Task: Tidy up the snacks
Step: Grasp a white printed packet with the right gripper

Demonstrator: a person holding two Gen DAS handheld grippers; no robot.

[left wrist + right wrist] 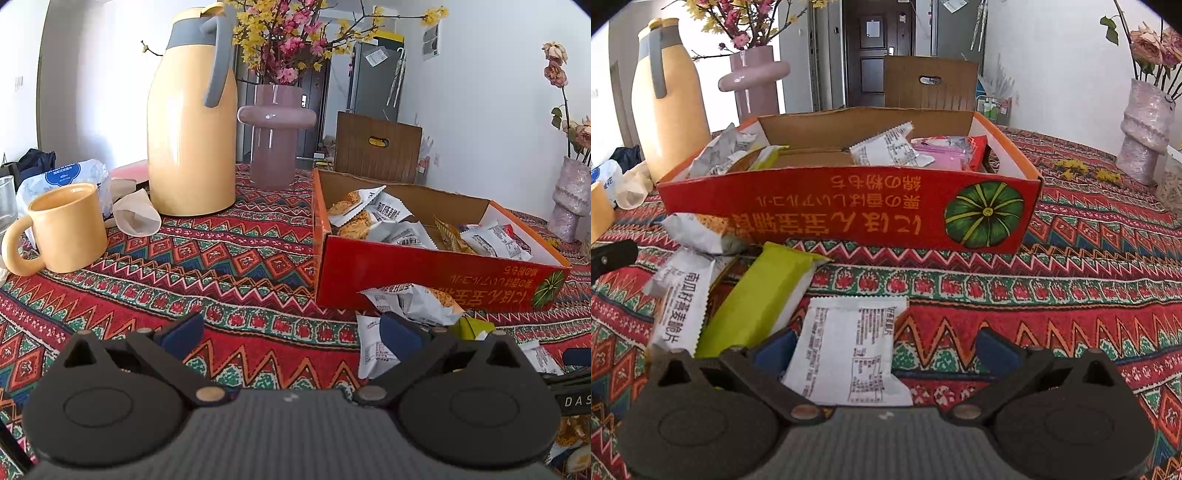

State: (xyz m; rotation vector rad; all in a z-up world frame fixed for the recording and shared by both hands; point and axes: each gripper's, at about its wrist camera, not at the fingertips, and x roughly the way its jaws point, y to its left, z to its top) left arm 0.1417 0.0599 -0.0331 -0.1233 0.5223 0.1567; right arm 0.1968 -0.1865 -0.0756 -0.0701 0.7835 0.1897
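Snack packets (846,354) litter the patterned tablecloth (236,266) beside a red box (849,206); both grippers gape, empty.

Red box (849,206) bearing yellow lettering and a green pumpkin, on red-green-orange zigzag tablecloth (1071,295); lime-green packet (764,295), white packets (846,350), yellow jug (192,129) and mug (66,229).

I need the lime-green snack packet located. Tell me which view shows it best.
The right wrist view: the lime-green packet lies in full sight on the tablecloth before the red box. The left wrist view shows only a green corner behind that gripper's fingers.
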